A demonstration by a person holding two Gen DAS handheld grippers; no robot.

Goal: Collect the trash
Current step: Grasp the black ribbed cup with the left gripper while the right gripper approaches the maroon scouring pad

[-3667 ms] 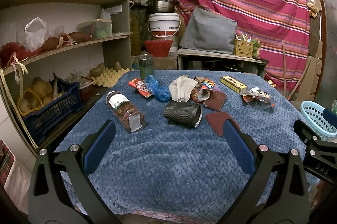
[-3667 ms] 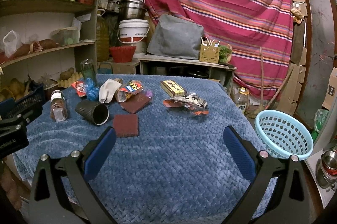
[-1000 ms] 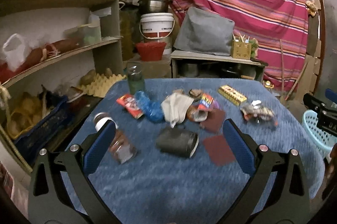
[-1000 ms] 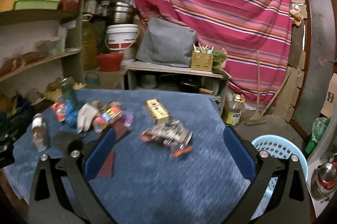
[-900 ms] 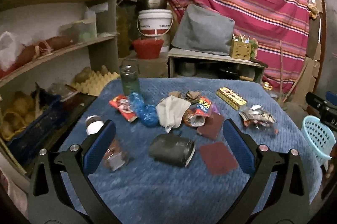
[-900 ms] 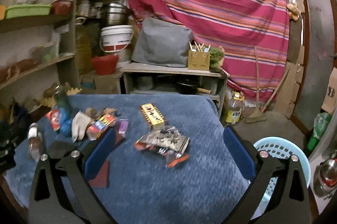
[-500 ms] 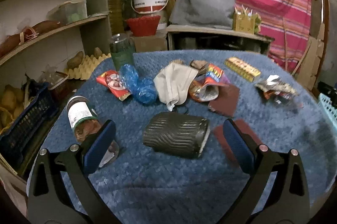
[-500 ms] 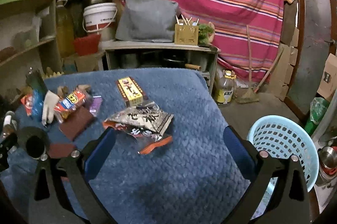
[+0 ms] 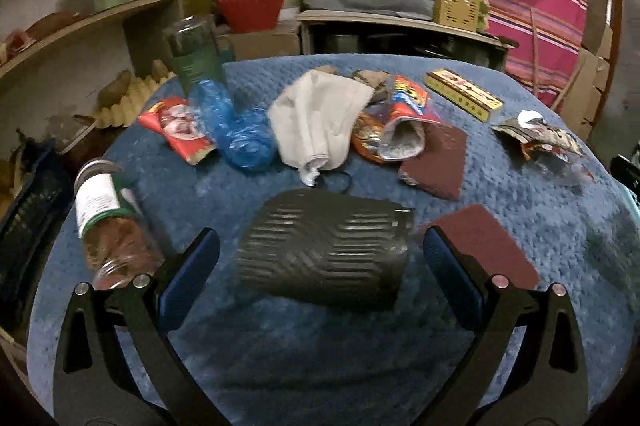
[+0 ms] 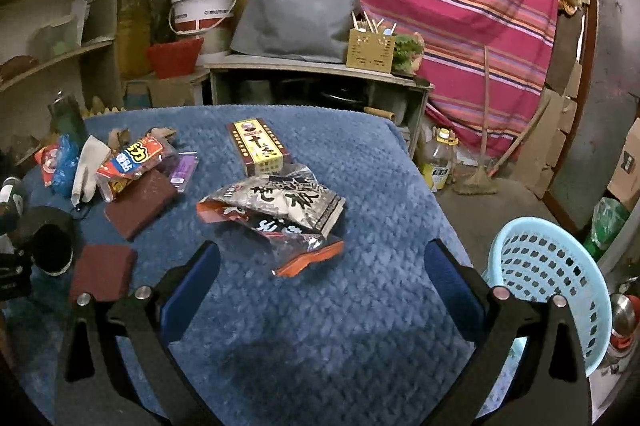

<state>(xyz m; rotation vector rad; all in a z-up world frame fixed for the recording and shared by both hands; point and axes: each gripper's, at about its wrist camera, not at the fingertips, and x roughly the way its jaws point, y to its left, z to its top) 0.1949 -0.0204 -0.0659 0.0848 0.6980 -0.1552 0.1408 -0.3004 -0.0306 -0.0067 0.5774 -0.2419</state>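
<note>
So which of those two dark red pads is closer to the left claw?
The lower pad, lying flat beside the left claw. The other pad sits farther back, under the snack wrappers.

The left gripper [image 9: 320,258] has its two blue fingers [image 9: 188,278] wide apart. Between them a black ridged cup [image 9: 324,250] lies on its side on the fuzzy blue table cover [image 9: 320,354]. A clear jar with a green and white label [image 9: 108,222] lies to the left. Behind the cup are a crumpled blue plastic bottle [image 9: 240,130], a grey cloth [image 9: 316,118] and two dark red flat pads [image 9: 440,162].
</note>
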